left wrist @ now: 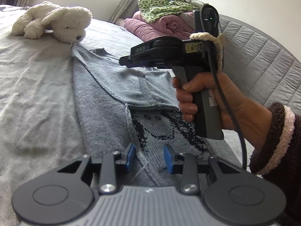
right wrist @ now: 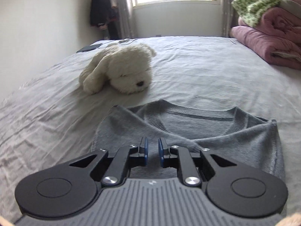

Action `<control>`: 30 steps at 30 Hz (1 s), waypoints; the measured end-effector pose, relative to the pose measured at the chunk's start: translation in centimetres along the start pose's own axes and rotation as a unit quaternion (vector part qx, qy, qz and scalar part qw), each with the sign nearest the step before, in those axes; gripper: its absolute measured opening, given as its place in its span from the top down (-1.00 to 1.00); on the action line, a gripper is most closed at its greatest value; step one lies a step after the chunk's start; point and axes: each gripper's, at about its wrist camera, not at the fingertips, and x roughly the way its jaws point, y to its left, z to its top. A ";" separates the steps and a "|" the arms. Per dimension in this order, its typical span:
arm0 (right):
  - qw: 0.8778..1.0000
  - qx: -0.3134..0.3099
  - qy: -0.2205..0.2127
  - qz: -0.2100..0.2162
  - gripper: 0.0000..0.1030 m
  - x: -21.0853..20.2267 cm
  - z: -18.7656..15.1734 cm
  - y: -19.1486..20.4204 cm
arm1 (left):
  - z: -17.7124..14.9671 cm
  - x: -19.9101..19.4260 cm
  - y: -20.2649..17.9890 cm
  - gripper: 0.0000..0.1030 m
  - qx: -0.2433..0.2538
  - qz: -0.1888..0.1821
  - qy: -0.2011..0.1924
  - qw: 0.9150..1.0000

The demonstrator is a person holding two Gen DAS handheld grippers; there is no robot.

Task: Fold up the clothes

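A: Two grippers, one grey sweater [left wrist: 105, 98] on the bed [left wrist: 33, 86]. It lies flat, collar toward the plush dog [left wrist: 54, 21], both sides already turned in over the middle.

B: Which sides?

A: In the right wrist view the two sleeve flaps cross below the collar [right wrist: 197, 118], so the body is narrowed to a strip. In the left wrist view a cuffed flap lies across the chest, its edge just above the knitted face pattern [left wrist: 160, 130].

B: Left gripper?

A: Left gripper [left wrist: 148, 156] hovers low over the hem end, fingers wide, nothing between the pads. A folded edge of the sweater runs up between them. My read: it's lined up to pinch that edge, hence the wide gap.

B: Right gripper?

A: Right gripper [right wrist: 152, 150] sits over the upper chest, pointed at the collar, fingers narrow with a small gap, empty as far as I can see. From the left wrist view the right hand [left wrist: 203, 98] holds it level above the flap, tips near the neckline.

B: Why there?

A: Judgement only: either pressing the sleeve flap flat, or marking the crease line for a lengthwise fold, hem up to collar.

B: Clutter?

A: The dog touches the shoulder corner; could snag. Folded pink quilt [left wrist: 160, 26] and green patterned garment [left wrist: 161, 1] sit well apart by the headboard [left wrist: 263, 52].
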 end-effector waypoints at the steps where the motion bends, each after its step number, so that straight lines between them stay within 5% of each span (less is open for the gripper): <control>1: 1.000 0.006 0.001 -0.011 0.66 0.2 0.0 -0.6 | 0.0 0.0 0.0 0.33 0.001 0.000 0.000 1.000; 9: 0.994 0.051 0.013 -0.094 0.68 1.8 -0.1 -5.8 | 0.0 0.0 -0.1 0.33 0.005 0.000 0.001 1.000; 17: 0.999 0.047 0.013 -0.018 0.63 -0.4 -0.8 -3.7 | -0.2 0.1 -0.3 0.33 0.013 0.005 0.001 1.000; 22: 0.996 0.067 0.024 -0.056 0.67 -0.4 -1.6 -4.9 | -0.1 0.1 -0.7 0.33 0.026 0.013 0.003 1.000; 30: 0.994 0.095 0.016 -0.042 0.58 -7.2 -3.2 -5.0 | -0.4 -0.9 -1.3 0.33 0.018 -0.002 0.008 1.000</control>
